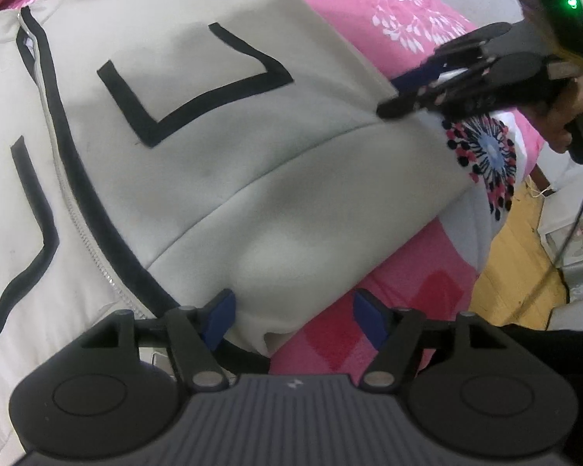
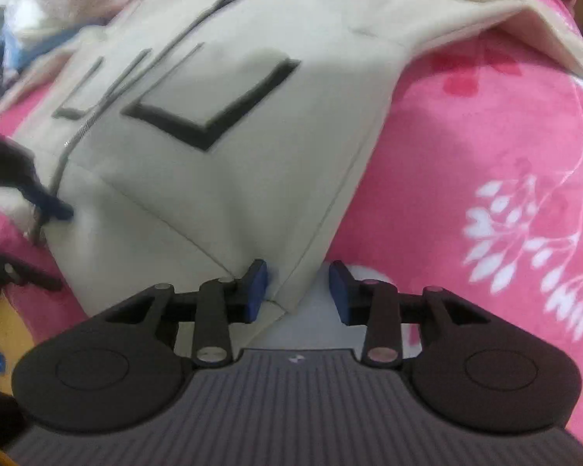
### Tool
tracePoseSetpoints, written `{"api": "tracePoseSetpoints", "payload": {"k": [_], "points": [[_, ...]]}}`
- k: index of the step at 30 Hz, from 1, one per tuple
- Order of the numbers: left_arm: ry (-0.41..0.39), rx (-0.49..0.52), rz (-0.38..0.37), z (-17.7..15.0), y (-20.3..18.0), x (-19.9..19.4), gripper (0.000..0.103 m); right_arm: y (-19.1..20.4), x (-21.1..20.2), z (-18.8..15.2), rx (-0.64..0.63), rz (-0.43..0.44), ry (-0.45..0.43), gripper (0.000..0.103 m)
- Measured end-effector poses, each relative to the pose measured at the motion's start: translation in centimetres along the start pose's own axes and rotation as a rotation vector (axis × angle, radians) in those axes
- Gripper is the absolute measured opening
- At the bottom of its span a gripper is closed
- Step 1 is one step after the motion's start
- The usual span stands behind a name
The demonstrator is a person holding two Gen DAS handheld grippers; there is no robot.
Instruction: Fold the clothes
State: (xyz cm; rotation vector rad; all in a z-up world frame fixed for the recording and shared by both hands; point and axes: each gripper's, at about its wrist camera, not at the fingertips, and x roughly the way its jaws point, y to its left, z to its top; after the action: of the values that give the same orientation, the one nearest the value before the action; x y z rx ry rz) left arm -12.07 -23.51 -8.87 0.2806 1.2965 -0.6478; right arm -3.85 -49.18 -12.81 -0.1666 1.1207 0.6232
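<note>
Two tools, left tool (image 1: pixel 291 316) and right tool (image 2: pixel 298 291), gape apart over the jacket (image 1: pixel 213 136) hem, gripping nothing.

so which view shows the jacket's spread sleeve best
The right wrist view: the sleeve stretches out across the pink blanket at top right. The left wrist view shows only the jacket body, no spread sleeve.

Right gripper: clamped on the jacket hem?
Apart. Right wrist view: the right gripper has open jaws; the jacket corner lies between, unpinched.
</note>
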Motion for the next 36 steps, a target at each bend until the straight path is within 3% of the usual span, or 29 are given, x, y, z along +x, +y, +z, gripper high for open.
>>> {"api": "tracePoseSetpoints", "payload": {"k": [3, 7, 12, 16, 19, 23, 30, 36], "points": [[-0.019, -0.026, 0.001, -0.2, 0.0, 0.0, 0.071, -1.3, -1.9, 1.3, 0.104, 0.027, -0.025, 0.036], [-0.028, -0.052, 0.008, -0.1, -0.1, 0.1, 0.073, -1.7, -3.7, 5.7, 0.069, 0.035, -0.203, 0.036], [-0.049, -0.109, 0.018, -0.2, -0.1, 0.2, 0.073, -2.7, 4.4, 7.0, 0.029, 0.005, -0.019, 0.034], [-0.074, -0.165, 0.025, -0.9, 0.1, -0.2, 0.073, -2.0, 3.0, 9.3, 0.023, 0.014, -0.024, 0.034], [-0.087, -0.189, 0.033, -1.0, 0.0, -0.2, 0.074, -1.3, 2.0, 10.9, -0.020, 0.035, -0.088, 0.035], [-0.097, -0.239, 0.051, -1.0, -0.4, -0.3, 0.075, -3.2, 6.1, 11.1, -0.033, -0.015, 0.033, 0.035], [-0.125, -0.291, 0.108, -1.4, -1.1, -0.9, 0.076, -2.8, 3.5, 13.2, 0.000, -0.018, 0.033, 0.037], [-0.134, -0.445, 0.085, -2.1, 0.1, -2.7, 0.076, -0.3, 3.4, 14.1, 0.086, 0.010, 0.009, 0.052]]}}
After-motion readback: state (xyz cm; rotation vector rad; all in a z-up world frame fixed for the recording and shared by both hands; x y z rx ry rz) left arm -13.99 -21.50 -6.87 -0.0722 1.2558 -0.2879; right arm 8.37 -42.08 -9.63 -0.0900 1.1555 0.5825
